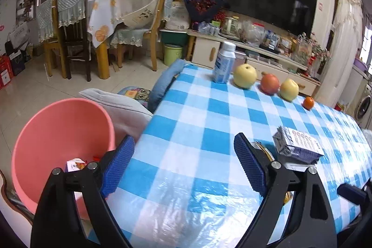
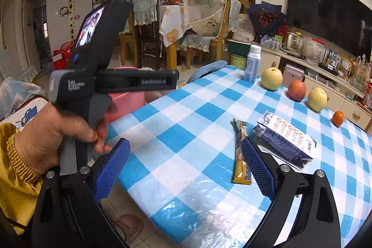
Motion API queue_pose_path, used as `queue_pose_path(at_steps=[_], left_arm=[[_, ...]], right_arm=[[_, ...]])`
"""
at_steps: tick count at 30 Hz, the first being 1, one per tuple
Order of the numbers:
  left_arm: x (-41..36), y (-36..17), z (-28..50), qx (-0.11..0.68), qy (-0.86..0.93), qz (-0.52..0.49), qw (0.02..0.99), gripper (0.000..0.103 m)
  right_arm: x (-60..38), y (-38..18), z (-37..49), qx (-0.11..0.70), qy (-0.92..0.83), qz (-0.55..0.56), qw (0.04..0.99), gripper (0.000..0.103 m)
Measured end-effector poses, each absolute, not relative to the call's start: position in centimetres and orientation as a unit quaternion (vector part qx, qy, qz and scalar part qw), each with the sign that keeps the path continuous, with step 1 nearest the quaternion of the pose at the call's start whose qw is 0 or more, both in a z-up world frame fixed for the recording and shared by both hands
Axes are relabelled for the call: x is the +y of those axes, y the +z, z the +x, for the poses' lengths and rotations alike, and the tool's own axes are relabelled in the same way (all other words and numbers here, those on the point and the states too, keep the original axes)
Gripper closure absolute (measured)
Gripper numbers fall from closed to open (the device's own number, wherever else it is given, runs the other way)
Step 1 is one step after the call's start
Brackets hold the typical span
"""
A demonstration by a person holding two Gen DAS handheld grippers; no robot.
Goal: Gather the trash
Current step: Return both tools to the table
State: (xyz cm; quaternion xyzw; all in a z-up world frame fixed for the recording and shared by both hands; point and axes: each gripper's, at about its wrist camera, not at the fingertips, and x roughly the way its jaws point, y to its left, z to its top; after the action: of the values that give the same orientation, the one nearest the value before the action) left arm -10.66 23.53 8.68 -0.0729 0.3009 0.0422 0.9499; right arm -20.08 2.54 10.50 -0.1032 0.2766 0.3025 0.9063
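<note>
clear: near checked tablecloth [image 1: 186, 131] | blocked: carton [image 2: 286, 141], wrapper [image 2: 241, 155] right; fruit row [image 1: 269, 84] far

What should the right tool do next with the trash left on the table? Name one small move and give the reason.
Probably ease the right tool forward and right onto the gold snack wrapper. Both tools stand open and empty, the wrapper lies flat just beside its right finger, and the crushed carton lies beyond it, with the pink bin waiting off the table's edge.
</note>
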Motion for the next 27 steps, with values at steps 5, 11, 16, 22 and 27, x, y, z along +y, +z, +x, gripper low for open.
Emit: queue_pose_path(at_steps=[5,11,16,22,27], left_arm=[[21.6,7.9,-10.5,0.318,0.035,-0.041,0.947,0.015],[19.8,7.2,-10.5,0.332,0.03,-0.026,0.942,0.015],[18.5,6.8,-10.5,0.338,0.024,-0.016,0.941,0.015],[16.8,6.3,-10.5,0.345,0.007,-0.005,0.938,0.015],[14.9,5.7,-10.4,0.355,-0.019,-0.001,0.935,0.015]], right_arm=[[0.7,11.2,-19.9,0.263,0.293,-0.095,0.914,0.008],[-2.5,11.6,-18.9,0.263,0.275,-0.069,0.922,0.008],[-5.0,11.0,-17.6,0.288,0.255,-0.049,0.922,0.008],[-8.2,10.2,-16.0,0.315,0.237,-0.02,0.919,0.008],[-11.0,9.9,-14.9,0.326,0.215,0.003,0.92,0.008]])
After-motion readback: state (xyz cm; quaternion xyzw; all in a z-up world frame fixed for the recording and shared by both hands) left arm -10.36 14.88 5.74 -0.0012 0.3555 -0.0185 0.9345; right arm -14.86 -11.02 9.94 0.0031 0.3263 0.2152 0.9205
